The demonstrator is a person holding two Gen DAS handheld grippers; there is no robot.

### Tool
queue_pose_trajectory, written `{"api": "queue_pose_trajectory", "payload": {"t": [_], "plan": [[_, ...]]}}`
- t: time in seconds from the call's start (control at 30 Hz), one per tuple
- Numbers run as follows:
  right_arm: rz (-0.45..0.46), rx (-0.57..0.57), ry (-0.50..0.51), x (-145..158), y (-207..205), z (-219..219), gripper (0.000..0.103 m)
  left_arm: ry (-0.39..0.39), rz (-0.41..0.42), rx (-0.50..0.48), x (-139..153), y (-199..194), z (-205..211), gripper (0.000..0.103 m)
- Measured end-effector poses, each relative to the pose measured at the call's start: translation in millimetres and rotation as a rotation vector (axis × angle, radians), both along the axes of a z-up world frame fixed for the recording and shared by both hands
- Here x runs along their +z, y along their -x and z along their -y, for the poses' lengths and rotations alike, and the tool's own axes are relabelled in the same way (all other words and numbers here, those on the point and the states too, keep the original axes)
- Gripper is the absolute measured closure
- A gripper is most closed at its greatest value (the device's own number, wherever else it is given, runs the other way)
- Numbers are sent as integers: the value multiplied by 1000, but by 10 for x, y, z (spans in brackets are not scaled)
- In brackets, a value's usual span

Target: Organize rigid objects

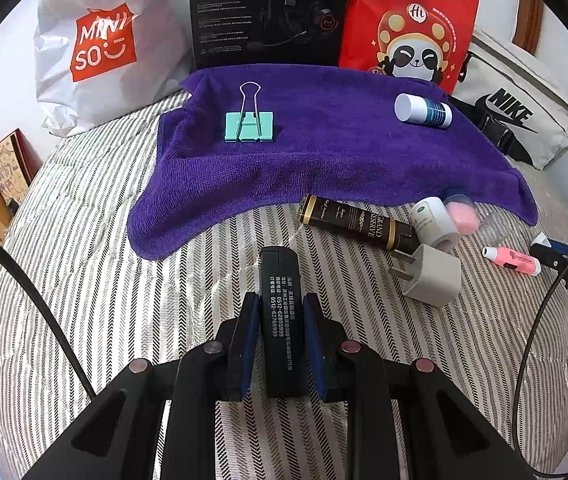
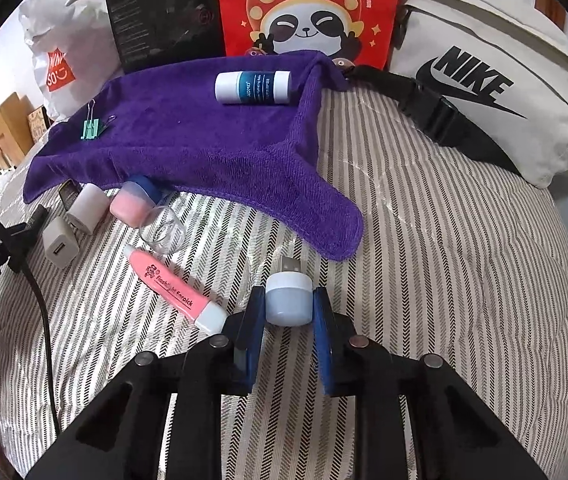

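though unseen leftward, usb light [image 2: 287, 298] perhaps gripper-pinched [image 2: 287, 308]

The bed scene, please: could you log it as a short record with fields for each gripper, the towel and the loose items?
left gripper: shut on black lighter
right gripper: fingers either side of USB light, contact unclear
towel: holds binder clip and white bottle
loose on bed: charger, pink tube, dark tube, clear bottle
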State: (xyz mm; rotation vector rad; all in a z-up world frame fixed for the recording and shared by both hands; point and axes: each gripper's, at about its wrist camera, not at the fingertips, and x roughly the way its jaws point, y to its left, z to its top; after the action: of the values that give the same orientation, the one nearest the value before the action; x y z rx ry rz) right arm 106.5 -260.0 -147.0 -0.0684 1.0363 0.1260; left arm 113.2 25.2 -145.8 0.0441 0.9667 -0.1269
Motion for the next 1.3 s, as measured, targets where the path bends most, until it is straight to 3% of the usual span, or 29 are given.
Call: {"api": "queue_pose_trajectory", "payload": {"t": [0.37, 0.53, 0.7, 0.9, 0.93, 1.3], "plan": [[21, -14, -23, -18, 30, 23, 79, -29, -25, 5, 6, -29, 52, 81], [8, -11, -23, -20, 29, 21, 79, 21, -54, 17, 24, -27, -21, 82], [0, -8, -21, -25, 36, 17, 79, -30, -43, 13, 8, 17, 28, 81], [-17, -7, -37, -2, 3, 14, 79, -13, -62, 14, 23, -7, 2, 82], [49, -16, 14, 16, 7, 12, 79, -17, -64, 15, 28, 0, -3, 82], [108, 44, -13, 334, 25, -171, 79, 45, -45, 22, 203, 12, -144, 82]]}}
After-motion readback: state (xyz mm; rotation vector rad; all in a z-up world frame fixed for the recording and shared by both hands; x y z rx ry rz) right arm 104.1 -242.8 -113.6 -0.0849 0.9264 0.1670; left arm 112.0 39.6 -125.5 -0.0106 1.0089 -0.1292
